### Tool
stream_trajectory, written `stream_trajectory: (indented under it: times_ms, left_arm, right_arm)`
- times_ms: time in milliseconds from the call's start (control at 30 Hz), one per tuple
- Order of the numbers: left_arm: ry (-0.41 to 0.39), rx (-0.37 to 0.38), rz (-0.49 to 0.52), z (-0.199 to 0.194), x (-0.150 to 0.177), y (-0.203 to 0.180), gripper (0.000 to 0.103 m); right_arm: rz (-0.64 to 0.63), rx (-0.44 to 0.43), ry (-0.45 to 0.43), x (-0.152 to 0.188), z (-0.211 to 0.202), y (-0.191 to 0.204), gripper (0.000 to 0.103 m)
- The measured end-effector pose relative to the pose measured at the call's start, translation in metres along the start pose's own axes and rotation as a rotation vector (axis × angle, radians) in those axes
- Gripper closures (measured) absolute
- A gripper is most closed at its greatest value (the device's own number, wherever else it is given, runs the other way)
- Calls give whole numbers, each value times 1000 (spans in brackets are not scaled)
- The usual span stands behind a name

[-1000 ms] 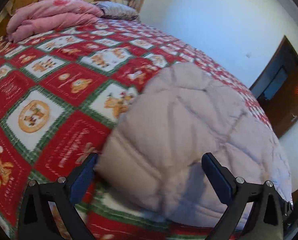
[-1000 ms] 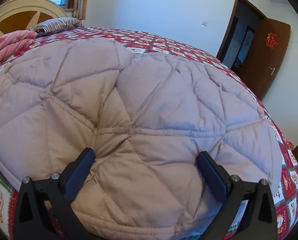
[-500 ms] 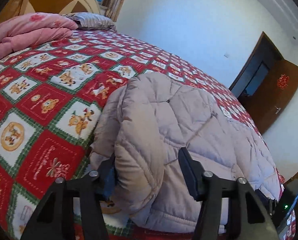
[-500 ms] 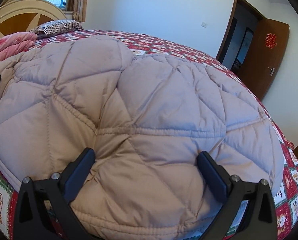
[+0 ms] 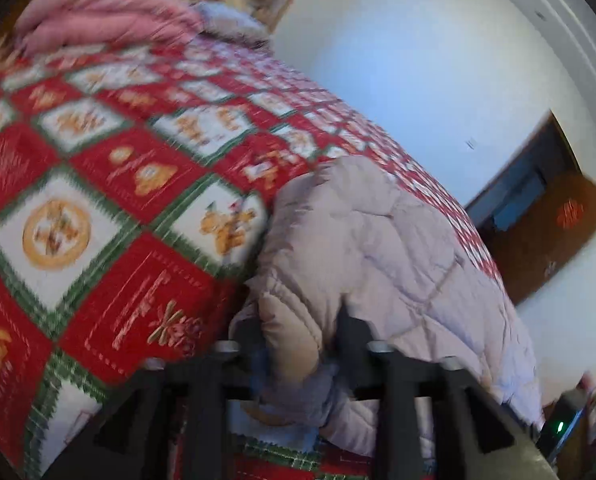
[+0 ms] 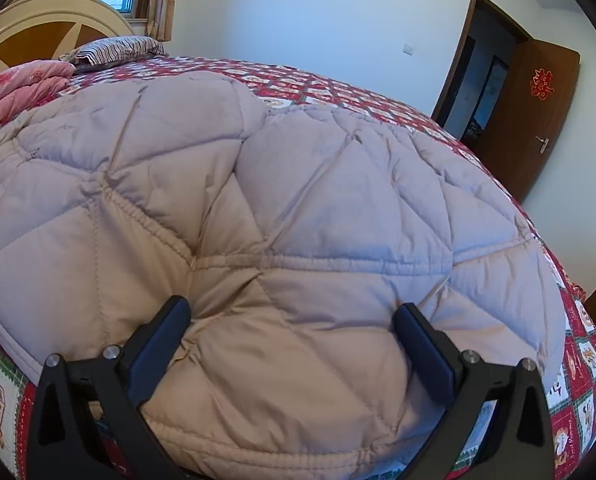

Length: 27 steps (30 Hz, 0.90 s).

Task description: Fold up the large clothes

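Observation:
A large beige quilted padded coat point(image 6: 298, 208) lies spread on the bed. In the left wrist view the coat point(image 5: 378, 248) runs off to the right, and my left gripper point(image 5: 298, 344) is shut on a bunched fold of its near left edge. The view is blurred. My right gripper point(image 6: 289, 320) is open, with its jaws wide apart over the coat's near hem, touching or just above the fabric.
The bed has a red, green and white Christmas-patterned cover point(image 5: 109, 200). A folded pink quilt point(image 6: 21, 88) and a striped pillow point(image 6: 117, 48) lie by the headboard point(image 6: 53, 24). An open brown door point(image 6: 534, 116) is at the right.
My left gripper closed from wide open onto a fold of the coat's edge and is moving with it. My right gripper stayed open and still.

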State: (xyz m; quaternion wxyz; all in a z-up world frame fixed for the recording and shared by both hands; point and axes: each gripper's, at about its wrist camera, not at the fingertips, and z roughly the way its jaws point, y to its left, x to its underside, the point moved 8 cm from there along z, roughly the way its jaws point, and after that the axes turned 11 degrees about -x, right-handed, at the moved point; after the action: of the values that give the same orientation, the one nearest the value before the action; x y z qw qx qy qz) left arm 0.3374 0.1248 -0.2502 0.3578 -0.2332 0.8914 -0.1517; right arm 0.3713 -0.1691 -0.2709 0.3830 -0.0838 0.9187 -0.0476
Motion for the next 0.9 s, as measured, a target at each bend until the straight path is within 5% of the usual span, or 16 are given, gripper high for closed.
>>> stream_trajectory:
  times_ms: [33,67,167,200,300,367,567,767,900]
  left_arm:
    - [12,-18,-37,3,0,6,31]
    - [20,-30,-71,5,1,13,23]
    - [12,33,-50,8,4,7,24]
    - [6,38,-19,9,5,3,28]
    - [-26,18,111,5,10,-16,70]
    - [-25,68,115,-4,9,-23,82]
    - [-74,161,107,-47,-12,-20,85]
    - [-109,136,50,-69,-28,9,85]
    - [-169,136,106,-94,-46,-15,85]
  right_arm:
    - [0,0,-1,0,0,0,0]
    - [0,0,-2,0,0,0,0]
    - [1,0,-5,1,0,0,0]
    - [1,0,-6,1,0,0,0]
    - [0,0,-12,2,0,-1,0]
    - [-1,0,-10,2,0,0,0]
    - [-19,29,4,2,-1,5,0]
    - [-57,12,-11,0,-4,41,0]
    - [-61,-44,-10,-2,-7,61,0]
